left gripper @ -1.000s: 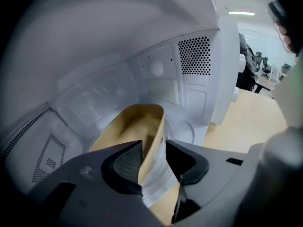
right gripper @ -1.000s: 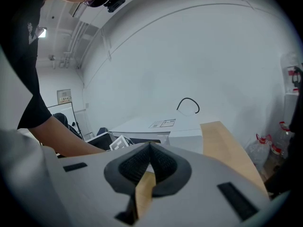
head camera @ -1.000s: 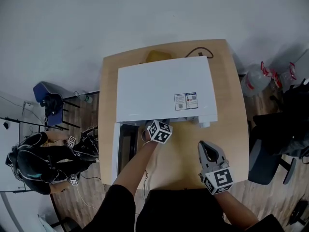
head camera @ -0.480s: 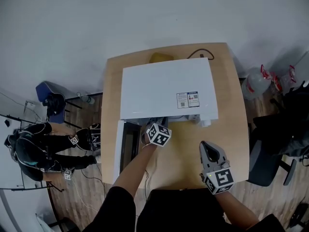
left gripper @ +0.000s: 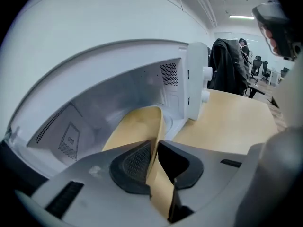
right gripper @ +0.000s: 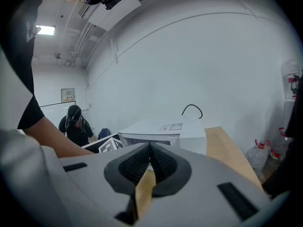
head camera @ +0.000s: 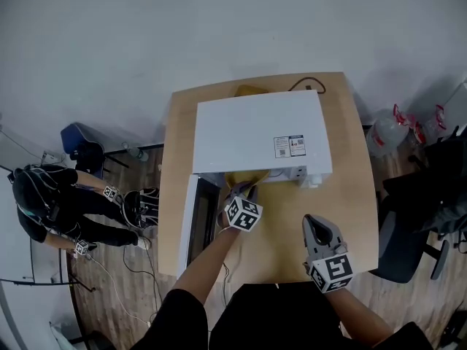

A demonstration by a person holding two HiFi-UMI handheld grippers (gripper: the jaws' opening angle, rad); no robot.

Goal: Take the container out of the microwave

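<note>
left claw: angled down, closing on container wall | right claw: shut

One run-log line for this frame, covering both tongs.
left tongs: closing on container wall, at microwave mouth | right tongs: shut, empty, above table

the microwave is finished in white, with dotted vent patterns seen on its pale grey inner walls. a small label on its top is printed in white, blue and red. the container is coloured a dull yellow-tan. the left gripper is made in grey with black cross-hatched pads, and its jaws are closing on the tan container wall. the right gripper is grey as well. both are fitted with cubes marked in black-and-white squares. the table is shown in light wood, the floor in brown planks.
</note>
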